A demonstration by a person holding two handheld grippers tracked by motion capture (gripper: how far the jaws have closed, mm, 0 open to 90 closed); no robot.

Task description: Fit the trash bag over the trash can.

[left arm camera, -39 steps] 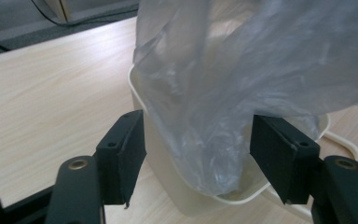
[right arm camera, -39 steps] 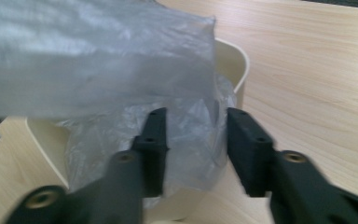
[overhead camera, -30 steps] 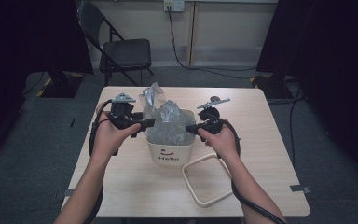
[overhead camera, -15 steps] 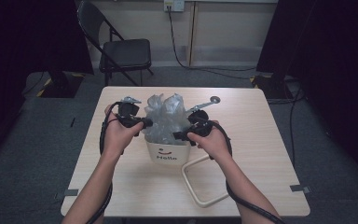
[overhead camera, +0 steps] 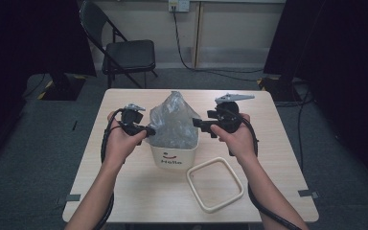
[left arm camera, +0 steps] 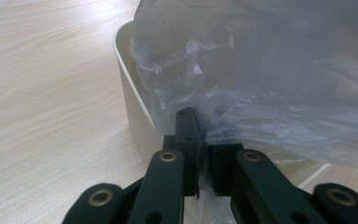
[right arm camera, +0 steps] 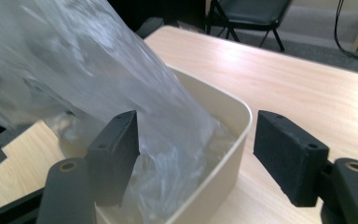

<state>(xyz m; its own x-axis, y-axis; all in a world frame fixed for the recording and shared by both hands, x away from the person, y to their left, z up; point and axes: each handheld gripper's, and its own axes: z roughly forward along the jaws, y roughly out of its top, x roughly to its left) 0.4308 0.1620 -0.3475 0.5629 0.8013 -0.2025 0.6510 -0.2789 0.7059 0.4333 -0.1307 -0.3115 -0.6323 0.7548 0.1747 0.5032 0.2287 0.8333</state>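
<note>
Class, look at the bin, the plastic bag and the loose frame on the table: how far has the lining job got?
Done: the clear bag sits inside the cream bin. In hand: the left gripper is shut on the bag's edge at the rim; the right gripper is open, straddling the opposite rim. Left, probably: folding the bag, which stands tall, over the rim and fitting the frame, lying apart on the table.

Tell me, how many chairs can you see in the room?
1. A dark folding chair stands on the floor beyond the table's far left corner. The dark sides of the room could hide more.
</note>
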